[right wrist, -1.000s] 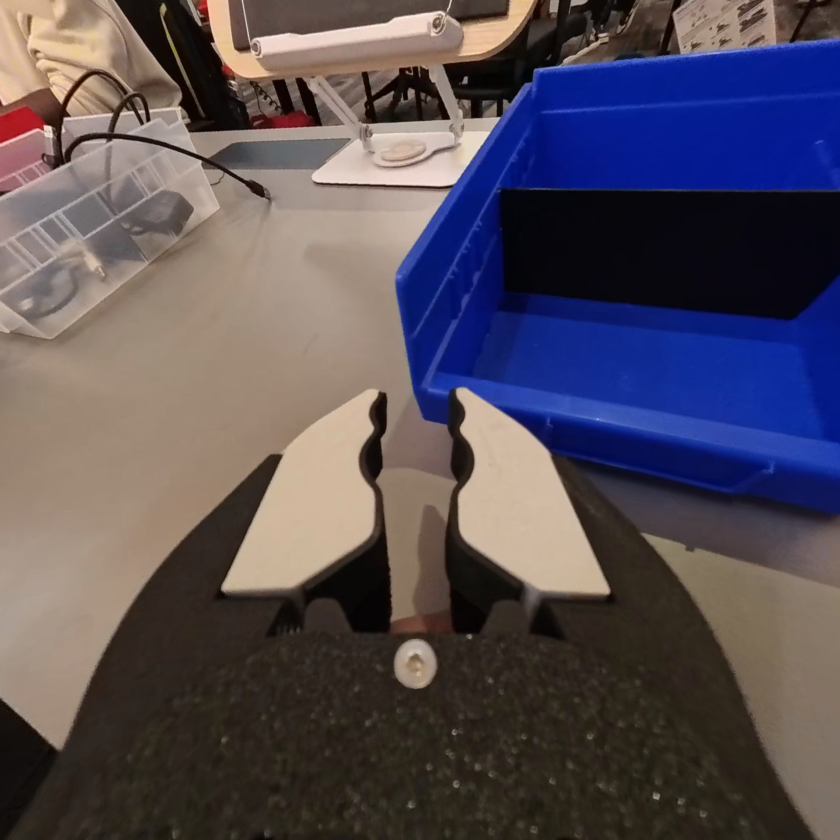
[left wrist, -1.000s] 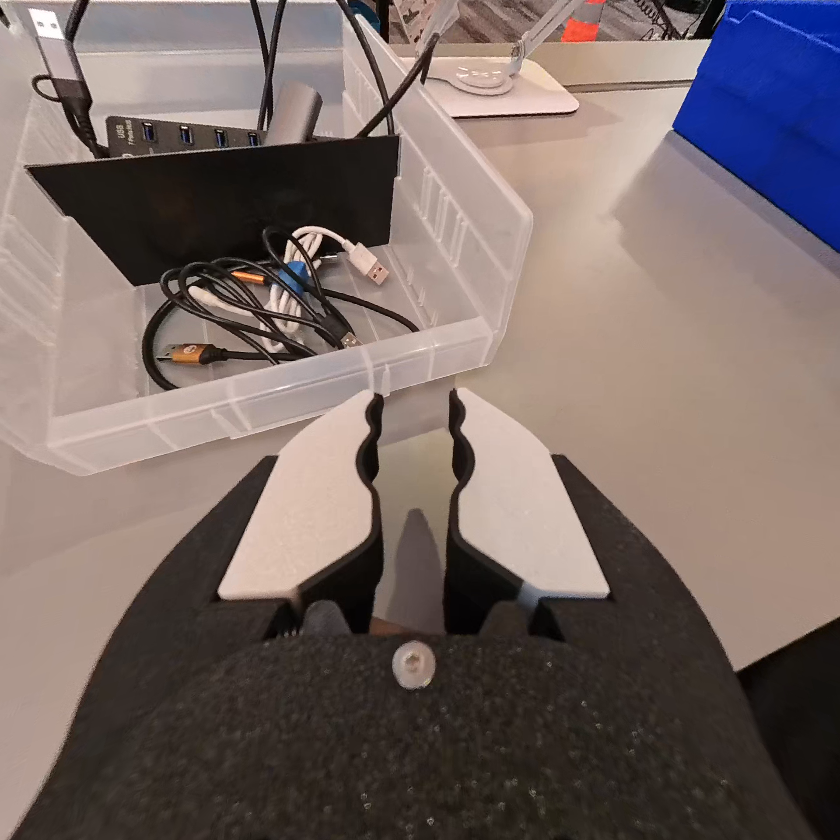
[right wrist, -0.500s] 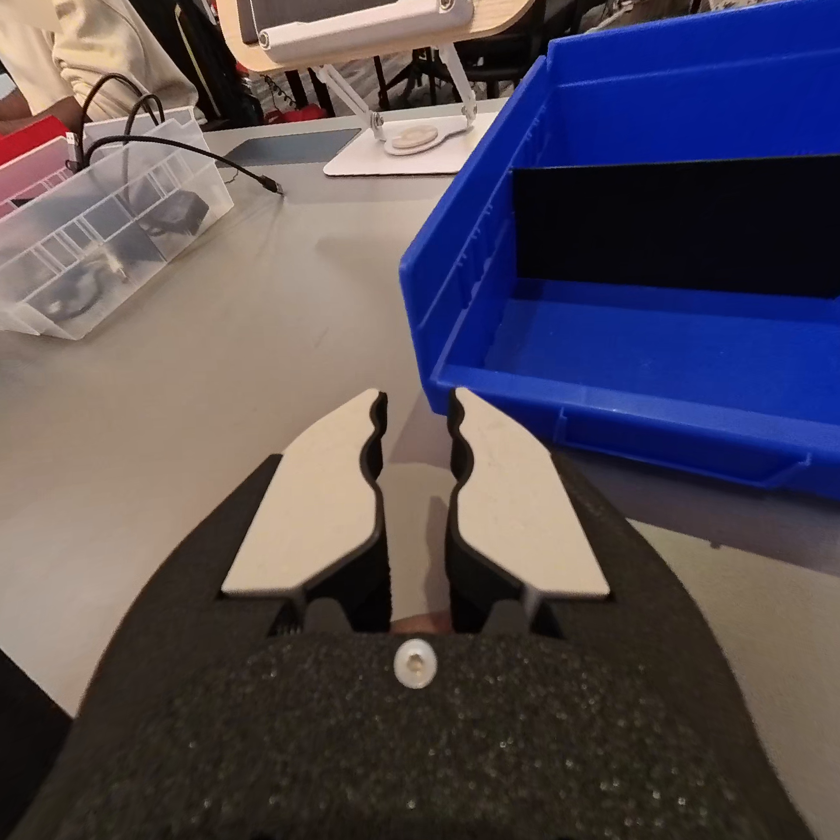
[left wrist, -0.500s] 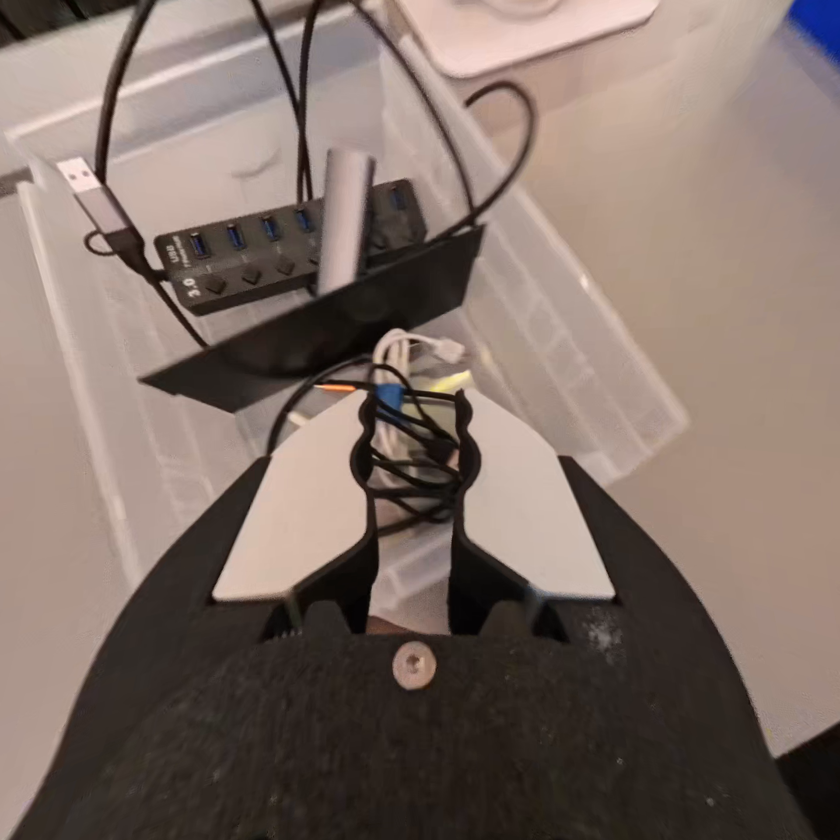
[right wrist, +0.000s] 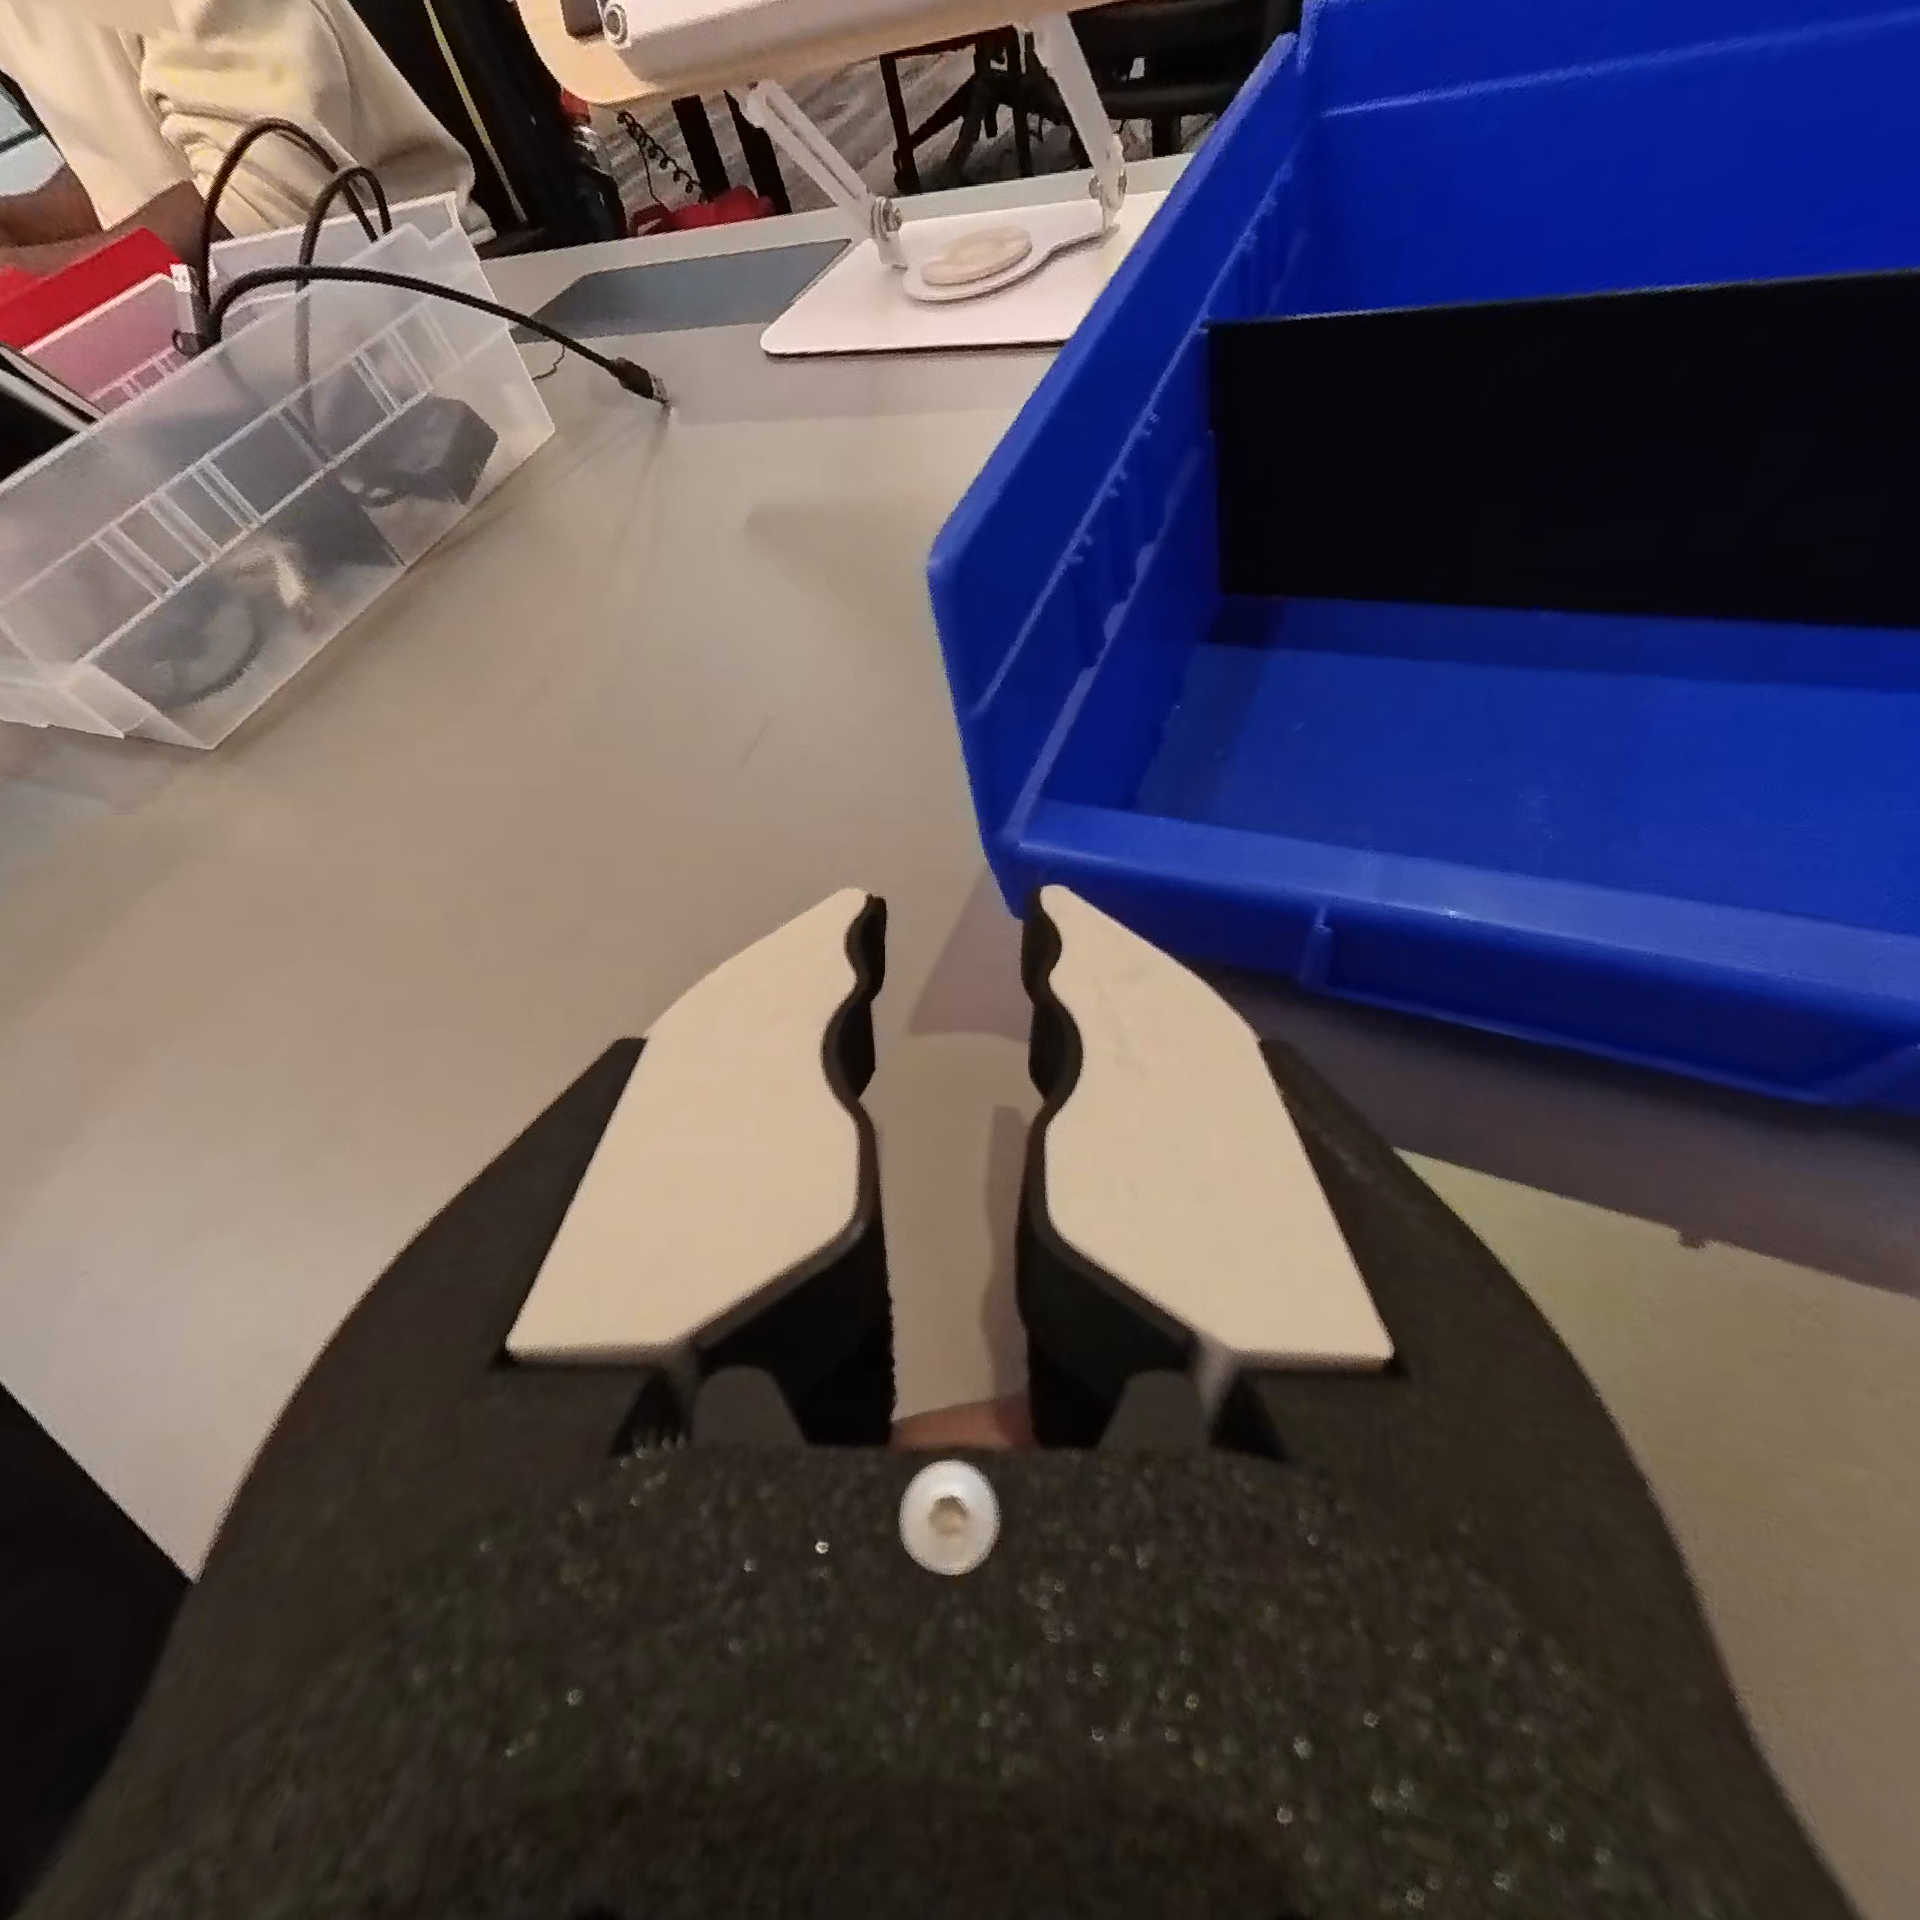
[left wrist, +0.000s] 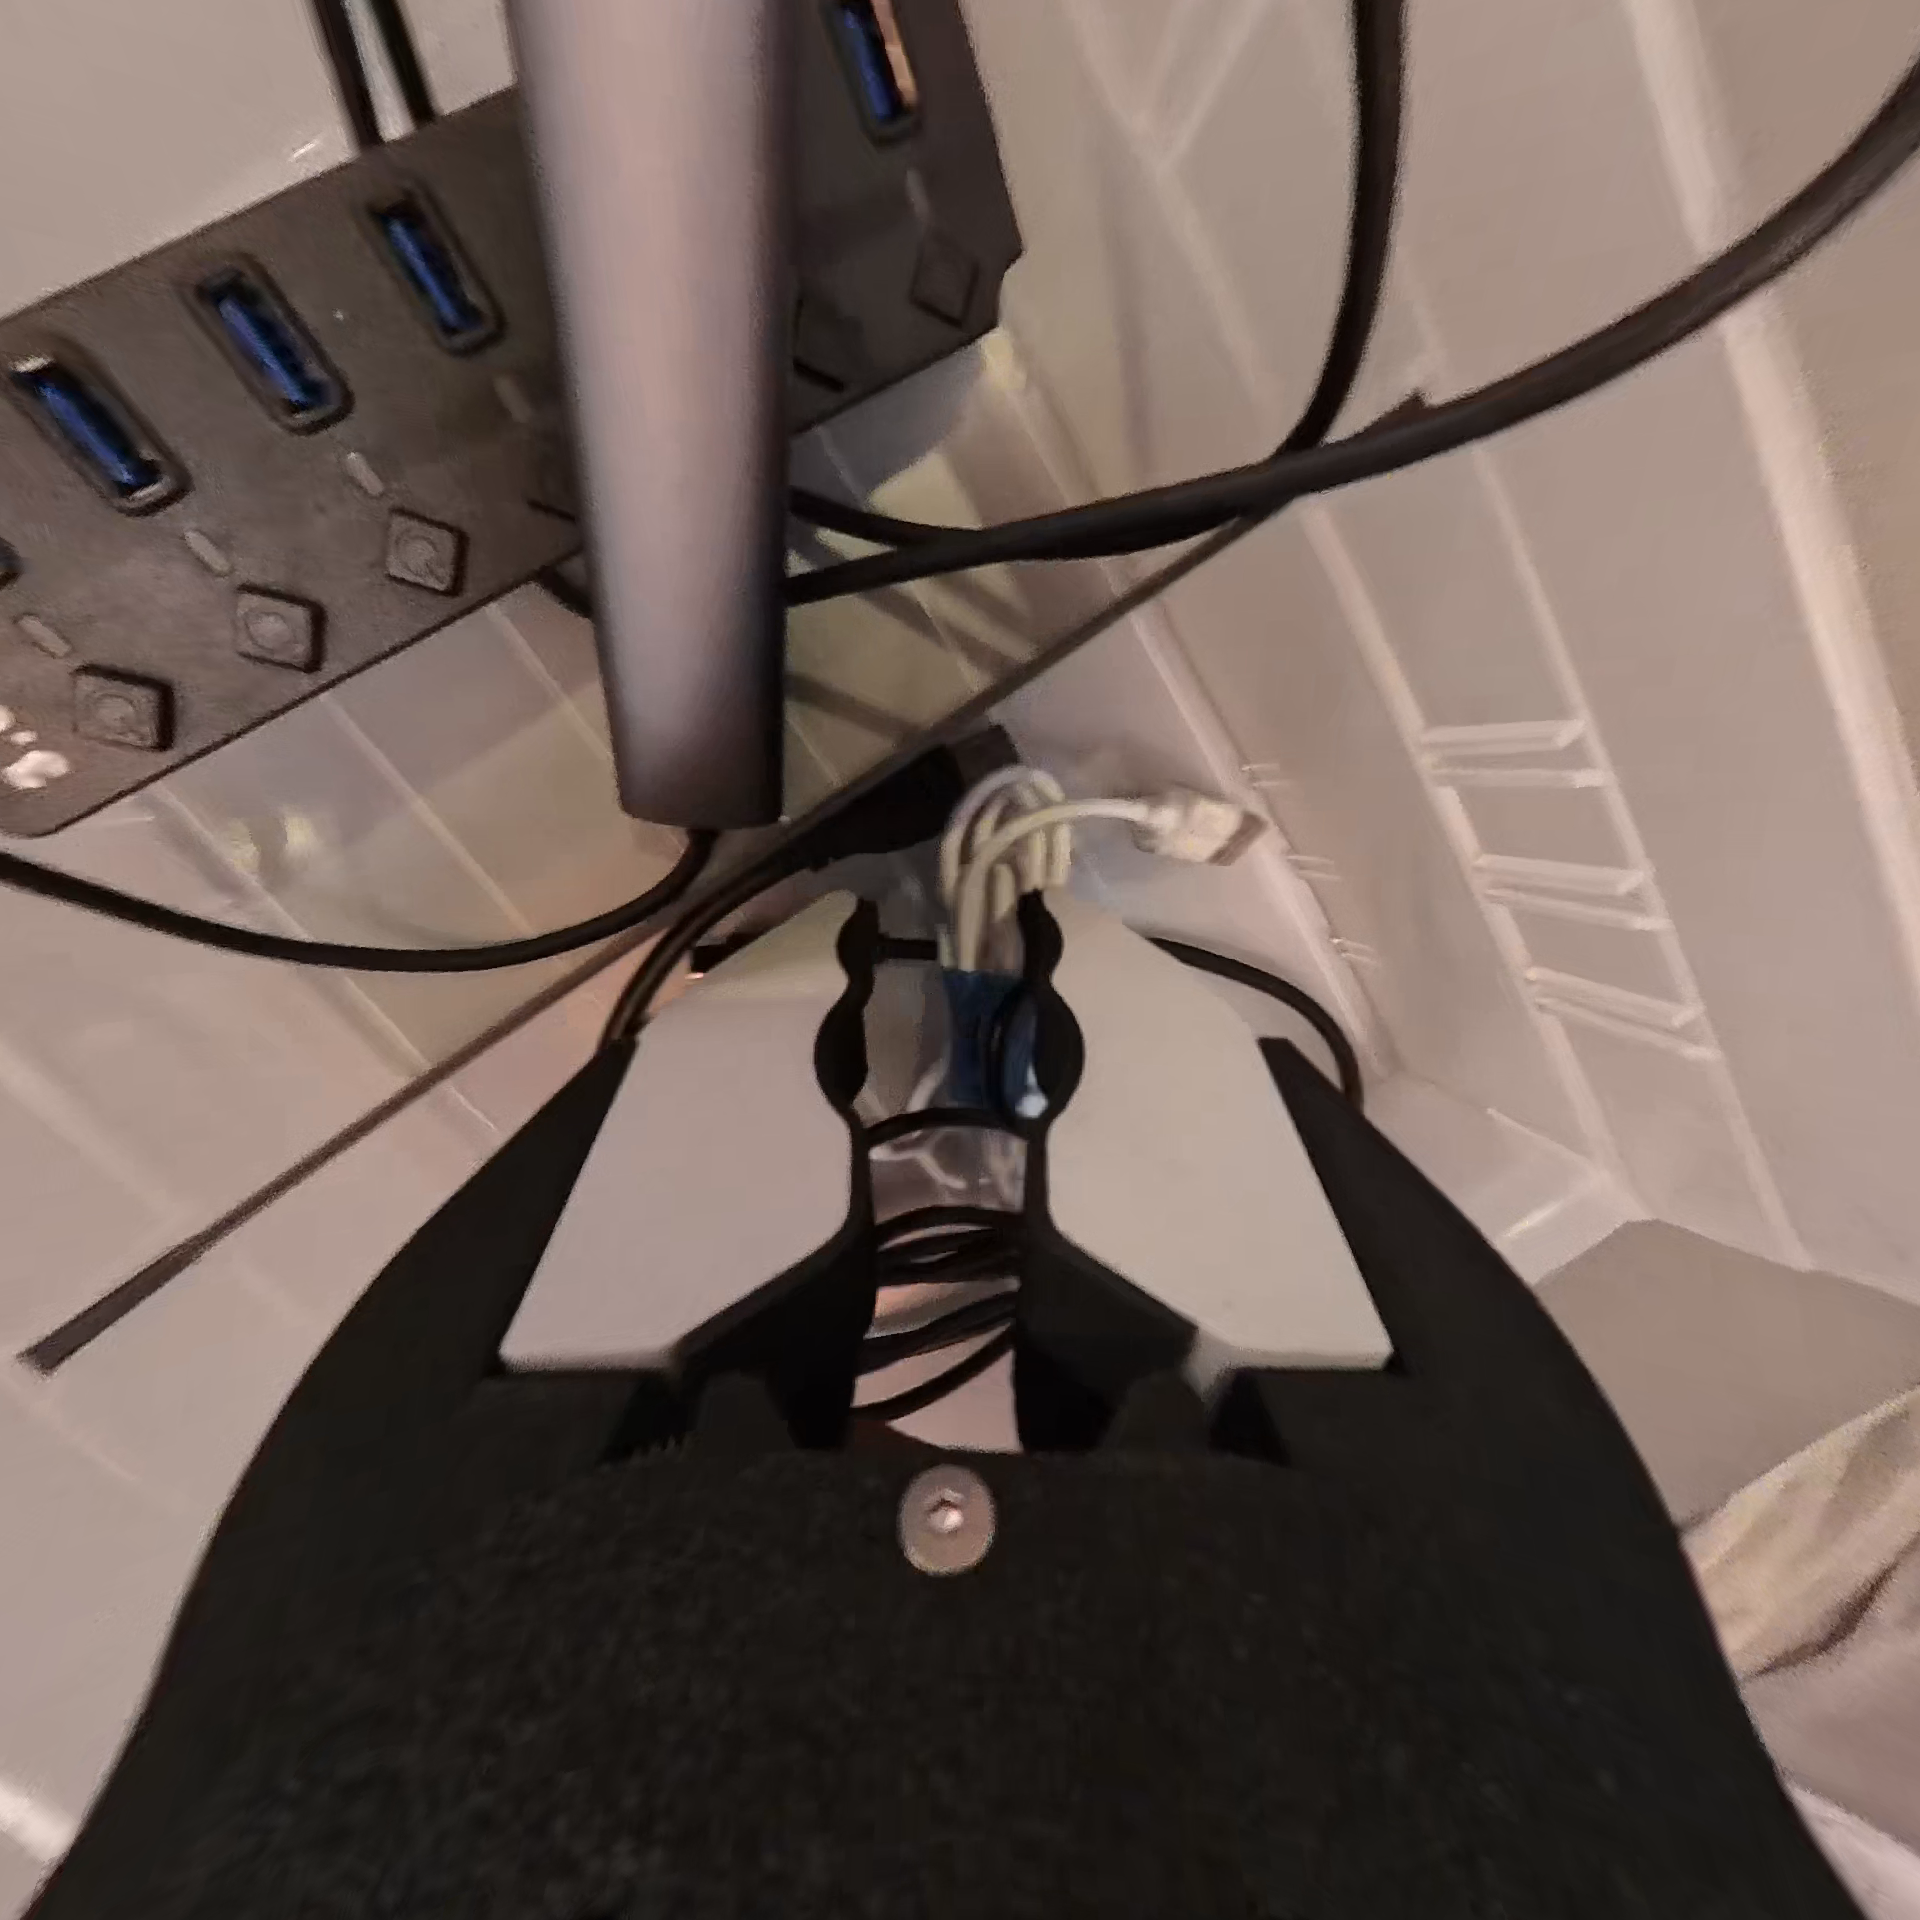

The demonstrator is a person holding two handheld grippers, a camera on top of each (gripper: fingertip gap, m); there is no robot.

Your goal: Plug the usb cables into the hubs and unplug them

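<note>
Left gripper (left wrist: 951,914) has plunged into clear bin (left wrist: 1558,831), jaws parted, straddling white cable bundle (left wrist: 1003,842), ungrasped; black hub (left wrist: 260,499) at 10 o'clock. Right gripper (right wrist: 954,925) unchanged, parted, empty.

A plain grey surface (right wrist: 499,935) carries everything. On its right stands a blue bin (right wrist: 1455,914) with a black divider across it, and on the far left a clear plastic bin (right wrist: 260,540) with cables and dark items inside. At the far edge, between the two, sit a white stand base (right wrist: 935,301) and a dark mat (right wrist: 696,291).
</note>
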